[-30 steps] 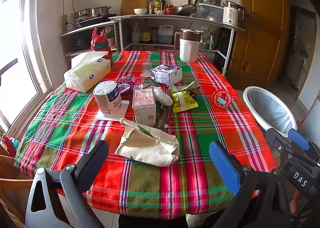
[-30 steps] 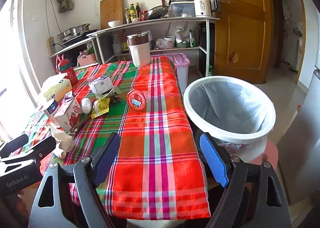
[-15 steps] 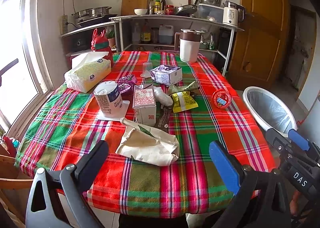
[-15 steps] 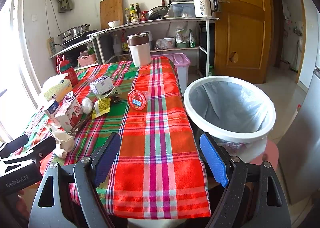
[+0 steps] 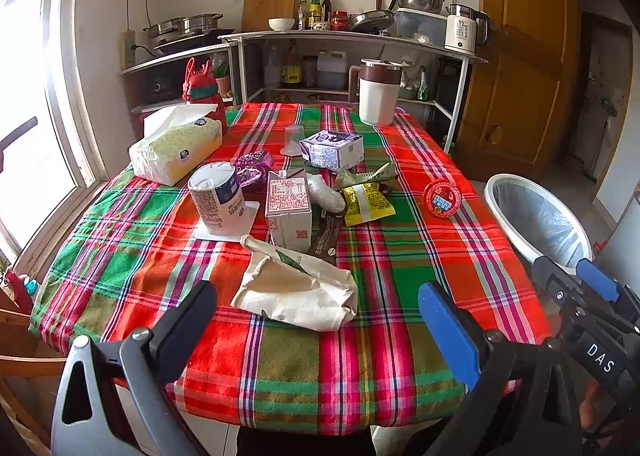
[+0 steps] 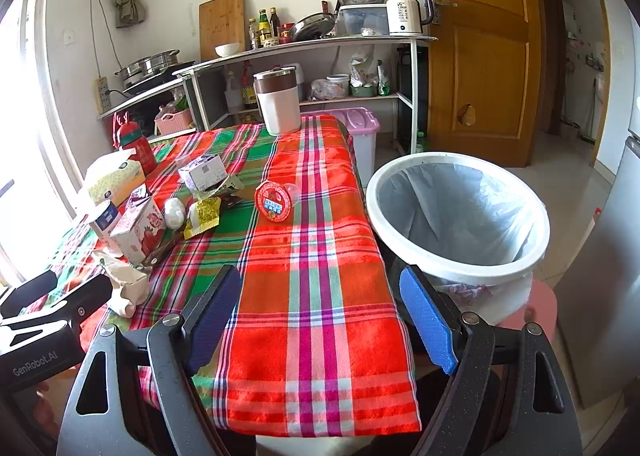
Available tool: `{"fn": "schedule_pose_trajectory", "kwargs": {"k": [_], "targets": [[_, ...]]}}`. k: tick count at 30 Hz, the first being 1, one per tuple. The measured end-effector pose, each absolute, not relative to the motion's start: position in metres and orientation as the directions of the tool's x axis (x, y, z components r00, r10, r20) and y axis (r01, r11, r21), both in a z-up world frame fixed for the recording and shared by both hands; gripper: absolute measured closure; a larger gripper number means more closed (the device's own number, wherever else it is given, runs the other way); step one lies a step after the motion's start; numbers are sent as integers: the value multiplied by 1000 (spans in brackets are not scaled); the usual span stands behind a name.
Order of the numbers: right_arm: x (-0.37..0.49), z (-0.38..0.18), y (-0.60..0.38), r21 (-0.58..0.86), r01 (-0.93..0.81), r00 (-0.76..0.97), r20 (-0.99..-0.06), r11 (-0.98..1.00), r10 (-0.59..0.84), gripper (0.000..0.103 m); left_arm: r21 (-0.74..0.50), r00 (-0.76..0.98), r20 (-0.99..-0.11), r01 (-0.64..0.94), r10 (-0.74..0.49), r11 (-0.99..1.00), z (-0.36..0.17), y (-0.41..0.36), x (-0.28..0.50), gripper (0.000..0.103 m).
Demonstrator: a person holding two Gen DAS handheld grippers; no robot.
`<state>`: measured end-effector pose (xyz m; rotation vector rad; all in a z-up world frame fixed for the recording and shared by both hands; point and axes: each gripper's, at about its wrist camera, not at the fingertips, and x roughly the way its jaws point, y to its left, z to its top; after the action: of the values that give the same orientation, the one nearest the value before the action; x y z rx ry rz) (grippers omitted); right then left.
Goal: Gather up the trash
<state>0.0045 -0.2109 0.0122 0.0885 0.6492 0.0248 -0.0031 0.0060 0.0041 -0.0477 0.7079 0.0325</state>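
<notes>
Trash lies on the plaid table: a crumpled paper bag (image 5: 298, 290) (image 6: 124, 286) nearest me, a pink milk carton (image 5: 289, 208) (image 6: 138, 230), a paper cup (image 5: 216, 198), a yellow wrapper (image 5: 366, 202) (image 6: 204, 216), a white box (image 5: 332, 148) (image 6: 202, 172) and a red round lid cup (image 5: 442, 198) (image 6: 274, 202). A white bin (image 6: 456, 222) (image 5: 534, 216) with a grey liner stands right of the table. My left gripper (image 5: 318, 320) hovers open over the near edge, just short of the bag. My right gripper (image 6: 320, 316) hangs open by the table's right corner, beside the bin.
A tissue pack (image 5: 176, 148), a red bottle (image 5: 200, 90) and a white jug (image 5: 378, 94) stand at the table's far side. Shelves with cookware (image 6: 304, 44) line the back wall. A wooden door (image 6: 480, 48) and a pink lidded box (image 6: 362, 128) are behind the bin.
</notes>
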Motion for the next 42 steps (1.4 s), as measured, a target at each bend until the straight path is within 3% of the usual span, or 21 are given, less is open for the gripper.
{"fn": "schedule_pose_trajectory", "kwargs": {"k": [33,42], "targets": [[5,11,-212,94,3,795,-604,996,54,21,-36,758,-652,-43,9,998,4,7,-1,1],[31,5,-216,103,-19,805,-589,995,76,21,-78,755,-656,-56,-9,995,3,38,13,1]]}}
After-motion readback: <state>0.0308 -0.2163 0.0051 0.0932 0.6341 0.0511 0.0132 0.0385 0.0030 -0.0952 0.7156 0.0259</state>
